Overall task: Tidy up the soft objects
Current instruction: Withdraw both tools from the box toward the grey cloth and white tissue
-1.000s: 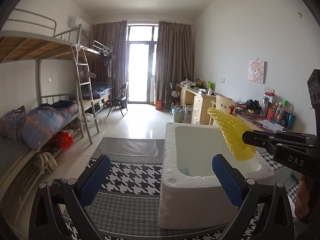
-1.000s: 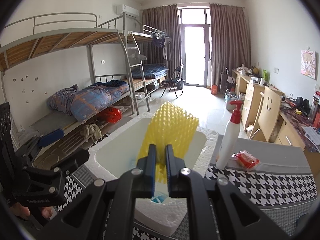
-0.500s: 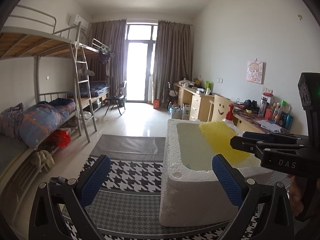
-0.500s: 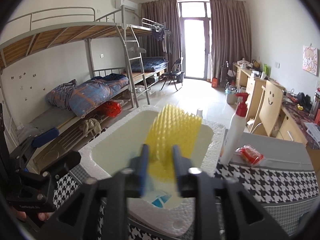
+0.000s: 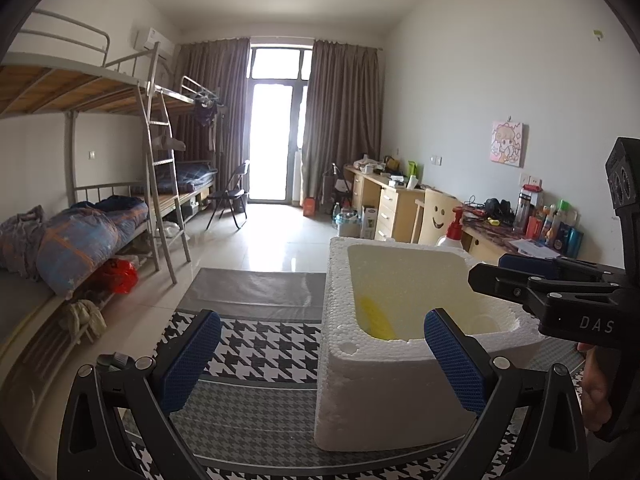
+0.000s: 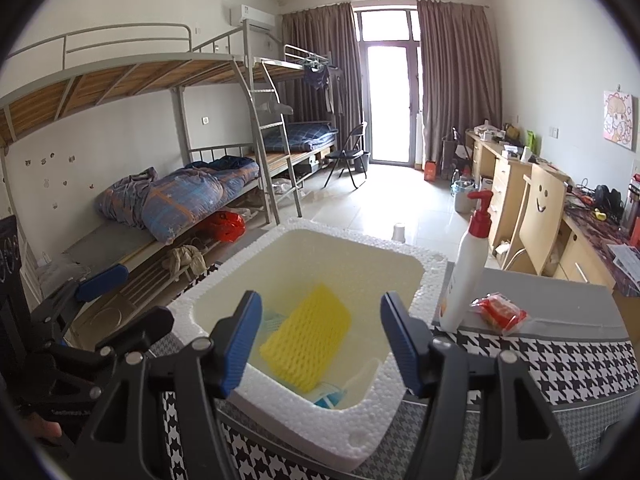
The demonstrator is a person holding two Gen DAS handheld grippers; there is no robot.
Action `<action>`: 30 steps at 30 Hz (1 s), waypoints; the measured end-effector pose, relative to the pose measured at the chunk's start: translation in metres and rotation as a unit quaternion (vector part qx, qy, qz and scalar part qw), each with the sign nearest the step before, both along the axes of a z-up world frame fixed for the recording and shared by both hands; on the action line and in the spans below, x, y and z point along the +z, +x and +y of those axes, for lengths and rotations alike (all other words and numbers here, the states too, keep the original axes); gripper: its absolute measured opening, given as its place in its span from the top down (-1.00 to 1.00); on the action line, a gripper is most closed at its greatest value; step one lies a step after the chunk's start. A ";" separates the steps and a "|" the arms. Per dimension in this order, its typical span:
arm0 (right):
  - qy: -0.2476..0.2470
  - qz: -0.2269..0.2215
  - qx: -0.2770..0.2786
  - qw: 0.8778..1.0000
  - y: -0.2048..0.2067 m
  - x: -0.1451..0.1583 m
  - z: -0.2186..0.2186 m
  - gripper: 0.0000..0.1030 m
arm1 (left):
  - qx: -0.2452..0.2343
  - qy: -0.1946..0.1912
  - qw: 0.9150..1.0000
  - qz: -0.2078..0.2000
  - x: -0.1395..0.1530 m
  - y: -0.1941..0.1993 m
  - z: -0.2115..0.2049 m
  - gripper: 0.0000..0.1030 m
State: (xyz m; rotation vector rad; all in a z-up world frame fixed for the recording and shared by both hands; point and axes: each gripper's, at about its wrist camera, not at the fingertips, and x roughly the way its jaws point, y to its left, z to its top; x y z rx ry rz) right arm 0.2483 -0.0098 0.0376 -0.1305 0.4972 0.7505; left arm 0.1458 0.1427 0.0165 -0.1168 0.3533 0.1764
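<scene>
The yellow foam net (image 6: 306, 342) lies inside the white foam box (image 6: 424, 276), tilted against the things at its bottom, with something pale blue (image 6: 330, 398) showing under its near edge. The right gripper (image 6: 320, 346) hangs over the near rim of the box, its jaws opening and nothing between them, so this piece looks to be put away. The left gripper (image 5: 320, 356) is spread wide and empty just beside the box's left wall. On the counter (image 6: 560, 356) to the right of the box a red soft packet (image 6: 498, 312) sits beside a white pump bottle (image 6: 466, 276); the packet seems the likeliest soft thing left to gather, while the bottle probably stays out
</scene>
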 end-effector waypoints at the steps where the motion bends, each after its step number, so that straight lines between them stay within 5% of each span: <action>1: 0.001 -0.002 -0.001 1.000 -0.001 0.001 -0.002 -0.28 | 0.000 0.000 1.000 0.000 0.000 0.000 -0.001 -0.98; 16: 0.016 -0.020 -0.012 1.000 -0.016 0.009 -0.030 -0.29 | 0.000 0.001 1.000 -0.001 0.007 -0.009 -0.013 -0.98; 20: 0.020 -0.027 -0.016 0.999 -0.022 0.007 -0.035 -0.54 | -0.001 0.004 1.000 0.002 0.009 -0.011 -0.019 -0.98; 30: 0.026 -0.038 -0.021 0.999 -0.030 0.010 -0.046 -0.68 | -0.008 0.014 1.000 -0.006 0.017 -0.021 -0.031 -0.98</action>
